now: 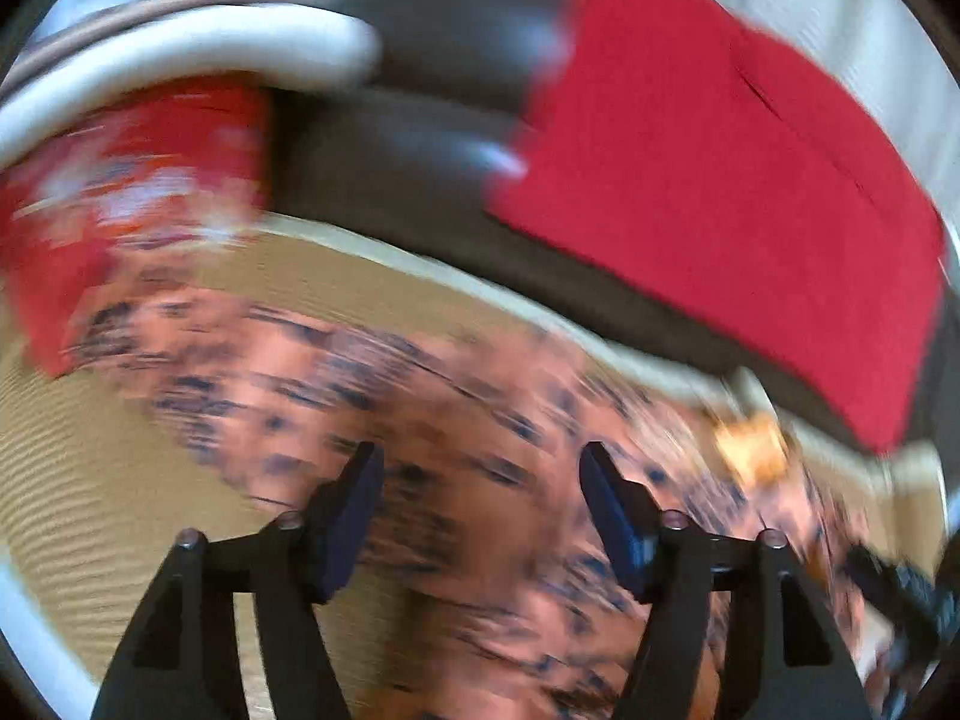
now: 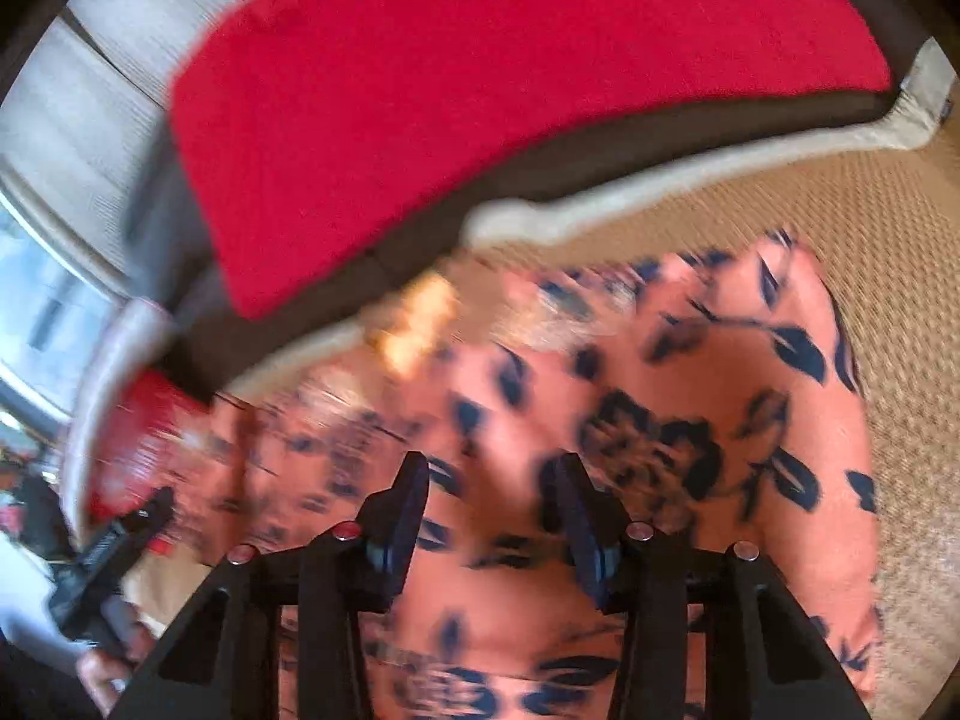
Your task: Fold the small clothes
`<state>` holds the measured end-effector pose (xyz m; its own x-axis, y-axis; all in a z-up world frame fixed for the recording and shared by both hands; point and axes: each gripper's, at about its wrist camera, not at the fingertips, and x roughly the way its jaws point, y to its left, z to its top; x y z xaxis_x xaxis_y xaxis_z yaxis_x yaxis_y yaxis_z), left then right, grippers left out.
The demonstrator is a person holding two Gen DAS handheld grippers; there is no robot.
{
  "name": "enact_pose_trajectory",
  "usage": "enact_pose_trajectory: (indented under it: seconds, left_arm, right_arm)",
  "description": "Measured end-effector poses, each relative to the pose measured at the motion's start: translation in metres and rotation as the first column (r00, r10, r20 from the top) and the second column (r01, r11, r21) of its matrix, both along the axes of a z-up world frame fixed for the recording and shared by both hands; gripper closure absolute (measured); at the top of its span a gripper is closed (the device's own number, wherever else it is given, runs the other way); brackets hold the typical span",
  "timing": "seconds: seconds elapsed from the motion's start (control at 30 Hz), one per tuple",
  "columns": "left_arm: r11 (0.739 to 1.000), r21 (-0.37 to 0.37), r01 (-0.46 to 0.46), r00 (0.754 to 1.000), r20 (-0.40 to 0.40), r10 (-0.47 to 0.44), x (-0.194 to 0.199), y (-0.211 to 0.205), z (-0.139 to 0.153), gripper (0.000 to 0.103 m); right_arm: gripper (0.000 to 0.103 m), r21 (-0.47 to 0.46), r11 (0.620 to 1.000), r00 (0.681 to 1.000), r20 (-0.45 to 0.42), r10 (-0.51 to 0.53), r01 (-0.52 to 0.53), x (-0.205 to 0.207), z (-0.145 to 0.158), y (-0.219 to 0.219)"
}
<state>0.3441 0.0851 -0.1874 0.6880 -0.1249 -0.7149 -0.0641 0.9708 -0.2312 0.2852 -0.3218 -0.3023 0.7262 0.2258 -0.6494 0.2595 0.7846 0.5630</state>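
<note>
Both hand-held grippers hang over the salmon floral garment point(image 2: 630, 420), apart from it: the left hand-held gripper point(image 1: 480, 480) stands wide with nothing between its jaws, the right hand-held gripper point(image 2: 492, 492) about half open, also holding nothing. That cloth lies spread on a tan woven mat point(image 2: 888, 276). Beyond the mat's pale edge sits a red cushion point(image 2: 480, 90). Judged from this, the next fold wants each pad pinching one layer near a corner, then drawing it flat.
</note>
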Motion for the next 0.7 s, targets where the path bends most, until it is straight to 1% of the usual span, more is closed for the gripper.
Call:
enact_pose_trajectory:
  seconds: [0.03, 0.07, 0.1, 0.13, 0.2, 0.27, 0.33, 0.4, 0.5, 0.53, 0.6, 0.63, 0.67, 0.7]
  left_arm:
    - [0.997, -0.018, -0.072, 0.997, 0.013, 0.073, -0.002, 0.022, 0.003, 0.033]
    - [0.99, -0.041, -0.134, 0.991, 0.016, 0.135, -0.002, 0.039, 0.004, 0.031]
    - [0.979, -0.068, -0.195, 0.98, 0.018, 0.196, -0.004, 0.061, 0.004, 0.03]
    - [0.964, -0.092, -0.251, 0.967, 0.01, 0.253, -0.006, 0.083, 0.002, 0.028]
    - [0.936, -0.133, -0.327, 0.945, -0.034, 0.325, -0.006, 0.122, -0.007, 0.028]
    - [0.911, -0.186, -0.369, 0.929, -0.066, 0.363, -0.007, 0.15, -0.018, 0.028]
    - [0.882, -0.233, -0.41, 0.912, -0.066, 0.406, -0.011, 0.175, -0.025, 0.028]
    - [0.863, -0.269, -0.427, 0.902, -0.056, 0.428, -0.012, 0.195, -0.025, 0.028]
    - [0.84, -0.298, -0.453, 0.889, -0.073, 0.453, -0.009, 0.217, -0.036, 0.03]
    - [0.831, -0.324, -0.452, 0.888, -0.076, 0.453, -0.008, 0.22, -0.042, 0.03]
    - [0.81, -0.396, -0.433, 0.895, -0.08, 0.44, -0.005, 0.227, -0.05, 0.031]
    - [0.804, -0.418, -0.423, 0.899, -0.078, 0.432, -0.004, 0.228, -0.052, 0.035]
    - [0.805, -0.428, -0.412, 0.903, -0.076, 0.422, -0.001, 0.228, -0.054, 0.041]
    - [0.806, -0.431, -0.405, 0.906, -0.073, 0.417, 0.0, 0.229, -0.054, 0.044]
  right_arm:
    - [0.052, -0.009, 1.0, 1.0, 0.027, 0.001, 0.0, -0.002, 0.005, 0.002]
    - [0.046, -0.021, 1.0, 0.998, 0.057, -0.001, 0.003, -0.004, 0.009, 0.005]
    - [0.044, -0.023, 1.0, 0.998, 0.07, -0.005, 0.006, -0.005, 0.01, 0.006]
    - [0.044, -0.021, 1.0, 0.997, 0.077, -0.006, 0.007, -0.005, 0.01, 0.008]
    - [0.044, -0.005, 1.0, 0.998, 0.065, 0.003, -0.003, -0.003, 0.007, 0.012]
    - [0.044, -0.006, 1.0, 0.999, 0.051, 0.003, -0.002, 0.0, 0.004, 0.015]
    - [0.044, -0.023, 1.0, 0.999, 0.045, 0.008, -0.007, 0.004, 0.003, 0.021]
    - [0.044, -0.037, 0.999, 0.999, 0.046, 0.01, -0.008, 0.004, 0.004, 0.024]
    - [0.044, -0.044, 0.999, 0.999, 0.053, 0.013, -0.011, 0.004, 0.004, 0.023]
    - [0.044, -0.046, 0.999, 0.998, 0.056, 0.014, -0.012, 0.005, 0.004, 0.024]
    - [0.044, -0.056, 0.998, 0.998, 0.062, 0.018, -0.014, 0.007, 0.004, 0.026]
    - [0.044, -0.065, 0.998, 0.998, 0.061, 0.018, -0.014, 0.008, 0.004, 0.027]
    - [0.044, -0.076, 0.997, 0.998, 0.056, 0.019, -0.014, 0.009, 0.003, 0.028]
    - [0.044, -0.081, 0.997, 0.998, 0.053, 0.019, -0.015, 0.01, 0.001, 0.03]
